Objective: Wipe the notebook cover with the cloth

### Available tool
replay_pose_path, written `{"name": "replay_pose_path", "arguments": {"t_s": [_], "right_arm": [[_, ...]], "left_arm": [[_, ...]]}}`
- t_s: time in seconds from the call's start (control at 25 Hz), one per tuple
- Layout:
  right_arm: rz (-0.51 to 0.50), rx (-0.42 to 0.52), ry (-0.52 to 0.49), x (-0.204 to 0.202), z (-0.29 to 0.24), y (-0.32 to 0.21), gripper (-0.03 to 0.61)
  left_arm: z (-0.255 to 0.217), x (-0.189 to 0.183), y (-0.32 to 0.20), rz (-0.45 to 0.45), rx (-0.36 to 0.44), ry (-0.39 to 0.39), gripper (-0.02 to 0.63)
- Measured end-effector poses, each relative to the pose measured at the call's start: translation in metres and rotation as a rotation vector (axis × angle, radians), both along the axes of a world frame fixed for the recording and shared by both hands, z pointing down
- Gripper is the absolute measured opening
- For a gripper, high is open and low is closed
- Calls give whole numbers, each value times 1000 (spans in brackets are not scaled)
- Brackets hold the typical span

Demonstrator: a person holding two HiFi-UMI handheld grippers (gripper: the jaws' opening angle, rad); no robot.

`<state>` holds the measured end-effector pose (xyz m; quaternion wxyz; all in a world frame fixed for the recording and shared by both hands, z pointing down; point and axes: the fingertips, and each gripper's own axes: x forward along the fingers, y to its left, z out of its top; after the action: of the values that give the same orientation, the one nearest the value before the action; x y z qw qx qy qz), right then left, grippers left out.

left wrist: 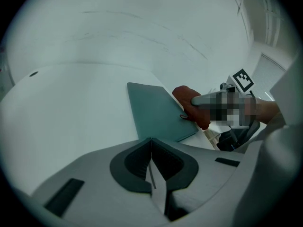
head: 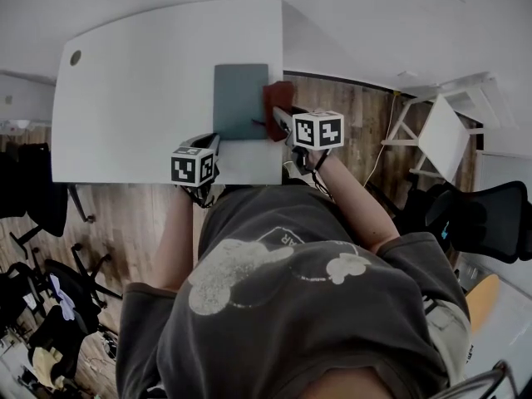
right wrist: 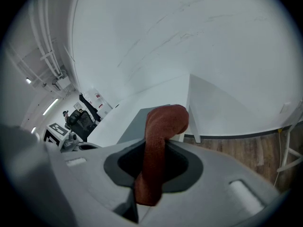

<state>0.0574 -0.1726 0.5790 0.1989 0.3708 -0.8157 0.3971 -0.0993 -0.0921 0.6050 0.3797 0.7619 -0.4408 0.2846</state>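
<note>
Pinching the rust-red soft fabric cloth point(right wrist: 160, 126) mid-length, the right gripper point(head: 279, 123) has its jaws closed on it. The cloth sits at the right edge of the flat teal-grey rectangular notebook point(head: 241, 100) on the white table point(head: 133, 90). Cloth looks limp and light, so grip it bunched. Notebook looks stiff, light and likely to slide, so pin a near corner. Left gripper point(left wrist: 151, 171) has jaws together with nothing between them, near the notebook's near edge. Head view gives the layout; only the gripper views show the jaws.

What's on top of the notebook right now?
Only the red cloth, clamped in the right claw, overlapping the notebook at its right edge. Cover beneath it is hidden.
</note>
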Motion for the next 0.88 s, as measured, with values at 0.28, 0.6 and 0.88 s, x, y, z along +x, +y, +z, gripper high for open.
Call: {"name": "replay_pose_path", "arguments": {"t_s": [0.28, 0.6, 0.88], "right_arm": [[-68, 6, -17, 9, -4, -3, 84], [-206, 3, -44, 10, -6, 1, 84], [-275, 1, -55, -4, -7, 6, 84]], "left_arm": [[-8, 10, 8, -91, 18, -3, -6], [-28, 18, 20, -235, 77, -19, -6], [-40, 6, 45, -355, 100, -16, -6]]}}
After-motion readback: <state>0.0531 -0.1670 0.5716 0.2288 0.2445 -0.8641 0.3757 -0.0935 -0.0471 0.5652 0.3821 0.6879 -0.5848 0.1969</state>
